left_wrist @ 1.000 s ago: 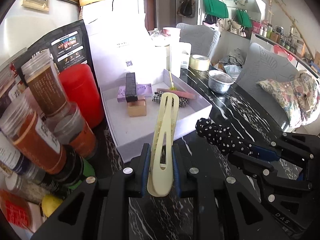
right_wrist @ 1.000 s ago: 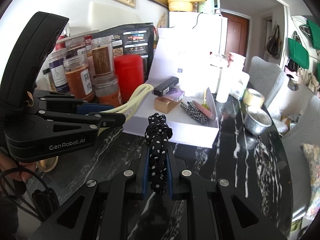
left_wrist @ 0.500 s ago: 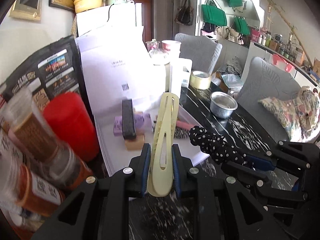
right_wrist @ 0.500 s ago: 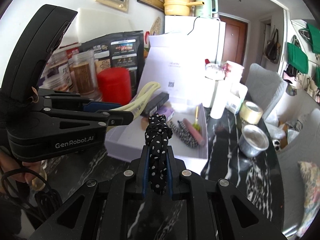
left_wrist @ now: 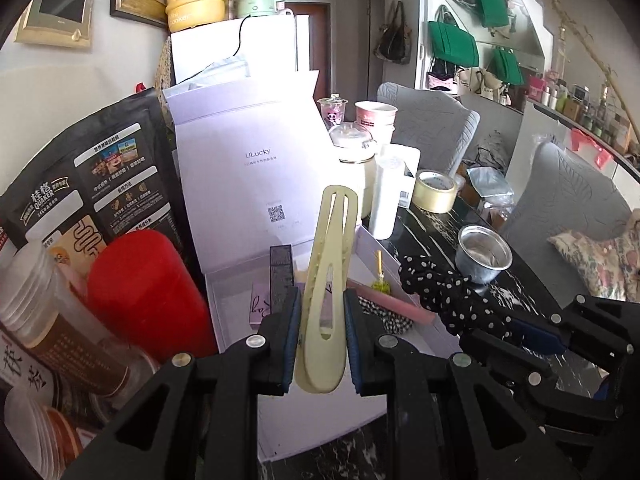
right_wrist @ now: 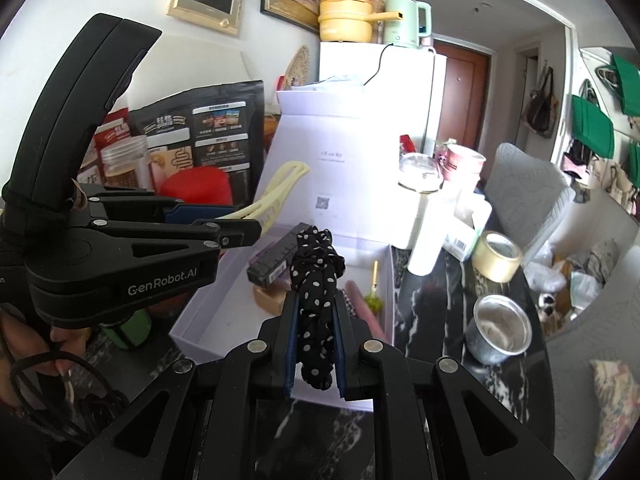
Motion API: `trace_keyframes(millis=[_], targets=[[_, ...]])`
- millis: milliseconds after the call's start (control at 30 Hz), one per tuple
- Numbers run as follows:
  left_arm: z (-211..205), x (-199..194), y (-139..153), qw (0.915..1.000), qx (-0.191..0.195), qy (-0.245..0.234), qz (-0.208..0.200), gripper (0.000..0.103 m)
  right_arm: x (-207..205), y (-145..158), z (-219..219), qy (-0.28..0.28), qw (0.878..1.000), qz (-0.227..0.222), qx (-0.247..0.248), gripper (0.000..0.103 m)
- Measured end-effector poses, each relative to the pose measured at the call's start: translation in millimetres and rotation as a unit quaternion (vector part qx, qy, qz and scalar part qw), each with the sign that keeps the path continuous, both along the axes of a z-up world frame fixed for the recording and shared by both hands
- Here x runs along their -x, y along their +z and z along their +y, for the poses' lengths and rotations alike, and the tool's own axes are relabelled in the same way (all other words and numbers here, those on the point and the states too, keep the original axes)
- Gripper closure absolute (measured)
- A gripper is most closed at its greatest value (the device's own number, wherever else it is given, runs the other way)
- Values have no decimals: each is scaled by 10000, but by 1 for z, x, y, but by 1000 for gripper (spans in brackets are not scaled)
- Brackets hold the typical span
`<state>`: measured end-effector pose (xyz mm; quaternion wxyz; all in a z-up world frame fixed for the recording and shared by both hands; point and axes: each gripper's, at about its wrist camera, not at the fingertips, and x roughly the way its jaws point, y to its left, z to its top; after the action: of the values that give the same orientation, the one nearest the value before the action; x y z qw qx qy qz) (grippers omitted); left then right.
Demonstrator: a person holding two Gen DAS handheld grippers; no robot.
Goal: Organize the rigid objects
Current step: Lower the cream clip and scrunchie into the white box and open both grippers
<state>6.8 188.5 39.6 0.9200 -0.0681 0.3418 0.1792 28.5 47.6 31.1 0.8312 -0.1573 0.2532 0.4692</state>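
The left gripper (left_wrist: 320,344) is clamped on a pale yellow hair clip (left_wrist: 326,292), held above the near edge of the open white box (left_wrist: 320,428). Just to its right, the right gripper (right_wrist: 316,344) grips a black polka-dot scrunchie (right_wrist: 316,280) over the same box, on the black marble table (right_wrist: 436,312).

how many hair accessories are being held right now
2. A cream hair clip is clamped in the left hand-held gripper, and a black polka-dot scrunchie in the right hand-held gripper. More may lie in the white box.
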Motion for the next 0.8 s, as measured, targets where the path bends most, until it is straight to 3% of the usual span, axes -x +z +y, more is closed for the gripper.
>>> trace_keyframes(millis=[600, 800], targets=[[39, -52, -7, 9993, 4, 365, -29, 82, -55, 3, 40, -156, 9998, -11, -92, 88], [47, -61, -25, 9992, 139, 360, 101, 82, -67, -3, 52, -184, 9997, 138, -110, 88]])
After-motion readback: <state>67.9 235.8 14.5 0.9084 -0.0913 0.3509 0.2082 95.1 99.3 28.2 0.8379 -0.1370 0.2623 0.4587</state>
